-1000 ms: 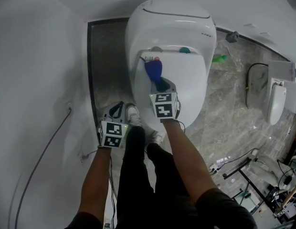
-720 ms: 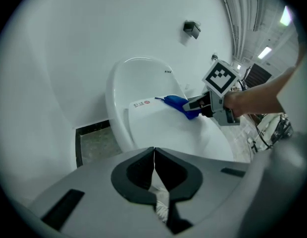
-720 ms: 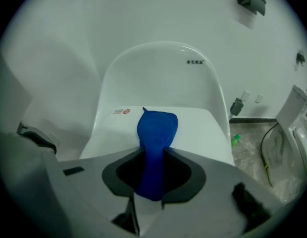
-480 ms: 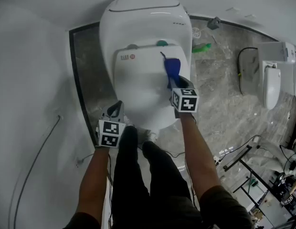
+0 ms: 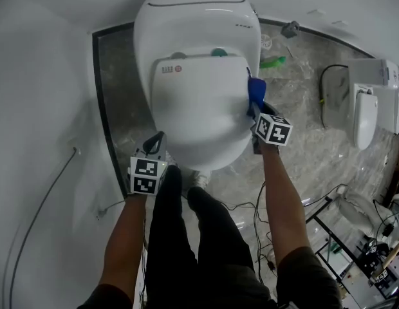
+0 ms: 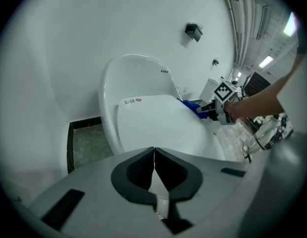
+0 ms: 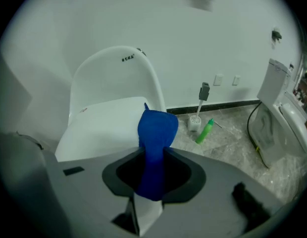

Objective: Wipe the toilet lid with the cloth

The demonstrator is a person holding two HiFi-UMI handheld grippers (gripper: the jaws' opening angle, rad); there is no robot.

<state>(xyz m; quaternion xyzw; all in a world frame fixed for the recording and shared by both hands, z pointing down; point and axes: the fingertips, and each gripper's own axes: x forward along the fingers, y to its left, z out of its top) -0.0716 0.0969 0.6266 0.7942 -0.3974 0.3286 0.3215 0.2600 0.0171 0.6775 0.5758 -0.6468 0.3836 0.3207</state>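
Observation:
The white toilet stands shut, its lid facing up; the lid also shows in the left gripper view and the right gripper view. A blue cloth hangs off the lid's right edge, and my right gripper is shut on it. In the right gripper view the blue cloth fills the gap between the jaws of the right gripper. My left gripper is shut on nothing, just off the lid's front left corner; its jaws meet in the left gripper view.
A green bottle and a toilet brush stand on the marble floor right of the toilet. A second white toilet is at the far right. Cables lie on the floor. The person's legs stand at the bowl's front.
My right gripper has swept the blue cloth from the lid's rear middle across to its right edge. The left gripper has stayed near the front left of the bowl.

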